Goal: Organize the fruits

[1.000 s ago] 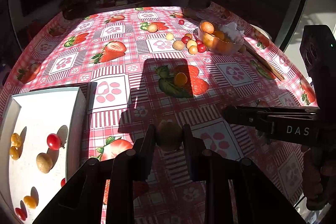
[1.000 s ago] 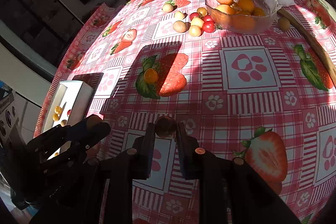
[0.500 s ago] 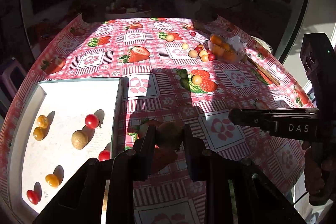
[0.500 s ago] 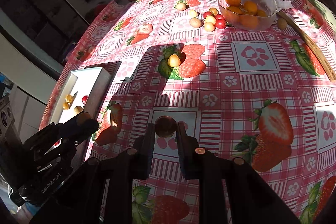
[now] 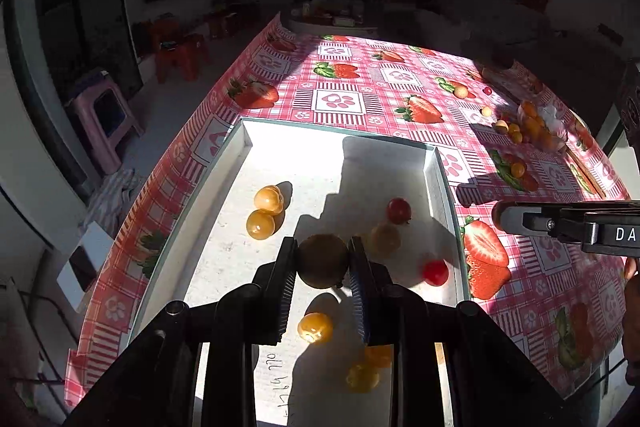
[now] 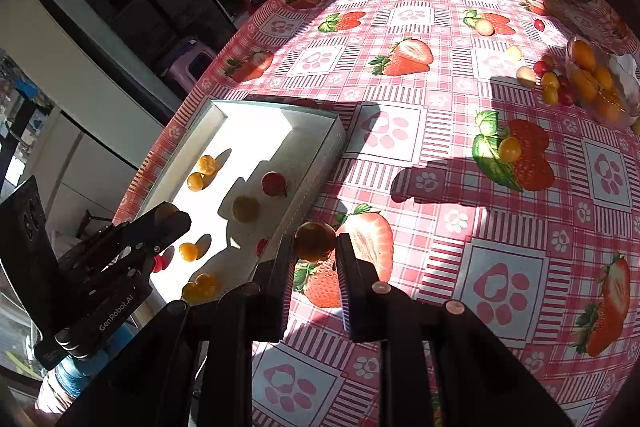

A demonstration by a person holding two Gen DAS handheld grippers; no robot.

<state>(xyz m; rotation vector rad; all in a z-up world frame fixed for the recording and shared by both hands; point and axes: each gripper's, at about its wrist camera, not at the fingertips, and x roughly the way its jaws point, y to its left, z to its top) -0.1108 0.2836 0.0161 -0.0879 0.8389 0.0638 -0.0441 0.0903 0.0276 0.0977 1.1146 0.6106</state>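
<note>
While the left gripper [image 5: 322, 263] grasps a brown fruit [image 5: 322, 259] above the white tray [image 5: 440, 163], the right gripper [image 6: 315, 247] clamps an orange fruit [image 6: 315, 241] just right of it.

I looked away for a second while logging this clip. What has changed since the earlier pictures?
The left gripper carried its brownish round fruit left, from above the tablecloth to over the white rectangular tray. The right gripper followed toward the tray's edge. Both stayed shut on their fruits; the right's is an amber round fruit.
</note>
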